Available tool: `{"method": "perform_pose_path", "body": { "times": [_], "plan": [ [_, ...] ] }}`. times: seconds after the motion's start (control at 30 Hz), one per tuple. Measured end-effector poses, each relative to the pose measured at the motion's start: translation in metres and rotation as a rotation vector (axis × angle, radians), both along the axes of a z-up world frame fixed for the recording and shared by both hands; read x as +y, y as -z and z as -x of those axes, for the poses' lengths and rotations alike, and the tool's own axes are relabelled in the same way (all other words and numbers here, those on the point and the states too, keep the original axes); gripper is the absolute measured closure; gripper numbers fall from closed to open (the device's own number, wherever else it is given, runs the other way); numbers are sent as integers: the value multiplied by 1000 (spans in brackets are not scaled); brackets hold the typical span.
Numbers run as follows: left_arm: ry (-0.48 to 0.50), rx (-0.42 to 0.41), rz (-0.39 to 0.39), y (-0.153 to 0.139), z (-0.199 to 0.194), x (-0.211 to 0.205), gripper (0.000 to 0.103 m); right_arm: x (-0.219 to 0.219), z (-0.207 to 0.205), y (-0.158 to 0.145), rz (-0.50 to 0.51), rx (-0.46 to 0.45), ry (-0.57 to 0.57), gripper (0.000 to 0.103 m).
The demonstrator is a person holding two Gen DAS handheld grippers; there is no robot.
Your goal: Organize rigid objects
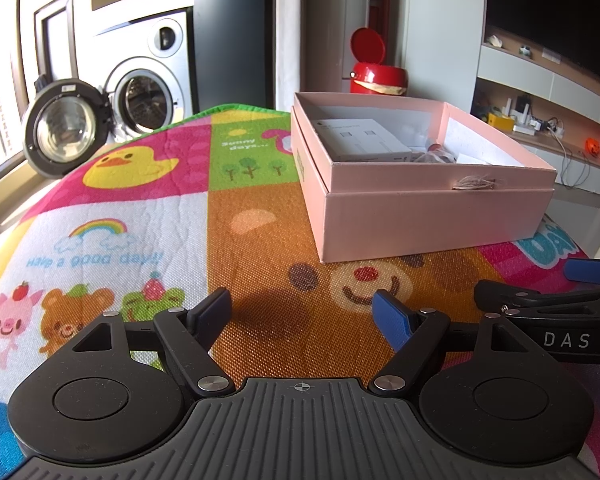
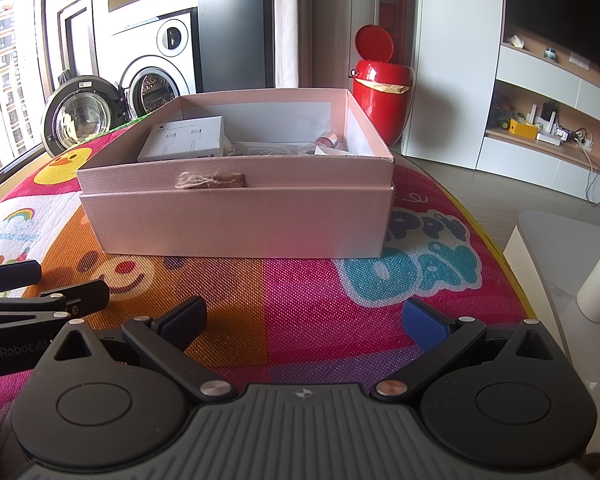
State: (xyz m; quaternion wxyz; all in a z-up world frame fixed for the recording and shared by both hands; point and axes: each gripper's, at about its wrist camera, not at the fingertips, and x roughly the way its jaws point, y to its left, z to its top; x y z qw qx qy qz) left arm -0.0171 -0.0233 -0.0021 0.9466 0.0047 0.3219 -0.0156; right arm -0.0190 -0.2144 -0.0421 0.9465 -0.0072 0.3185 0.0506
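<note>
Right wrist view: both tongs (image 2: 303,319) gape empty before the pink box (image 2: 236,216) (stiff, light card), best gripped by its walls.

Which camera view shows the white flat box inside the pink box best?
The right wrist view: the white flat box lies nearer and its top face is open to sight inside the pink box. The left wrist view shows it too, at an angle, farther off.
</note>
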Motion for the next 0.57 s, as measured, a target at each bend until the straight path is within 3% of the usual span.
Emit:
{"method": "perform_pose_path", "body": {
  "times": [0.57],
  "plan": [
    [-4,-5,5,1,-1,5,22,0,0,0,0,0,0,0]
  ]
}}
